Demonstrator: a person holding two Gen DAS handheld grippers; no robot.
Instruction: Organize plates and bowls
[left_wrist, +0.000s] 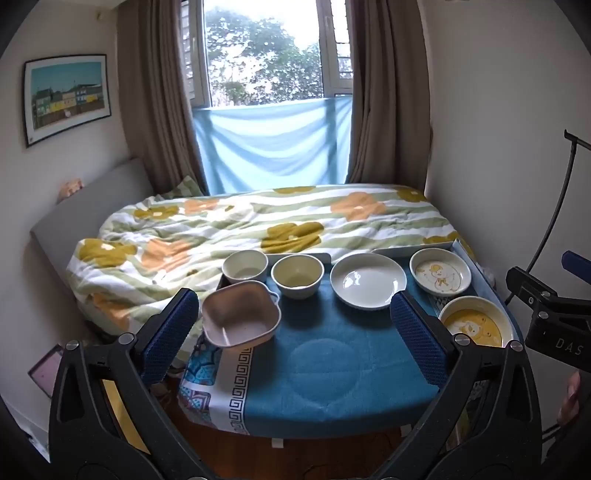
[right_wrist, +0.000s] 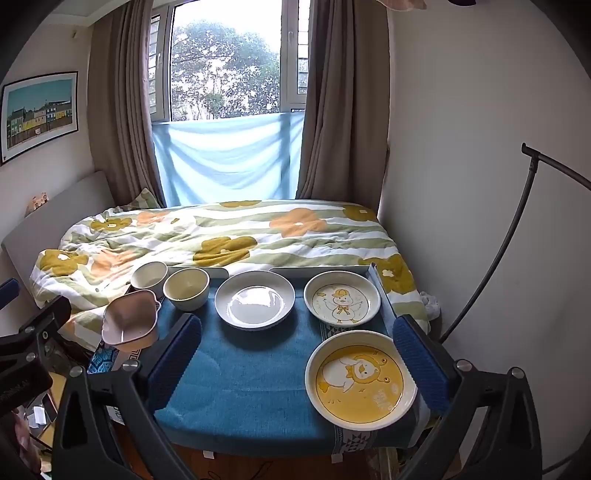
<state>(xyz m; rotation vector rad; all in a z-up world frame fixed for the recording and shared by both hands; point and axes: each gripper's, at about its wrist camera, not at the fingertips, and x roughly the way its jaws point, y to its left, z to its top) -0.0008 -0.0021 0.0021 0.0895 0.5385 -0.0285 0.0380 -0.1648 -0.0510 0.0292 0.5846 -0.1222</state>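
Both grippers, left (left_wrist: 295, 334) and right (right_wrist: 297, 363), spread wide, nothing held, above blue-clothed table (right_wrist: 236, 373) bearing six dishes; pink square bowl (left_wrist: 240, 314) overhanging left edge, liable to tip floorward if nudged.

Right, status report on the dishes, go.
Left gripper and right gripper both open, empty. Three bowls, pink bowl nearest, and three plates, yellow plate nearest, all loose on the blue cloth, none stacked. Nothing in the way.
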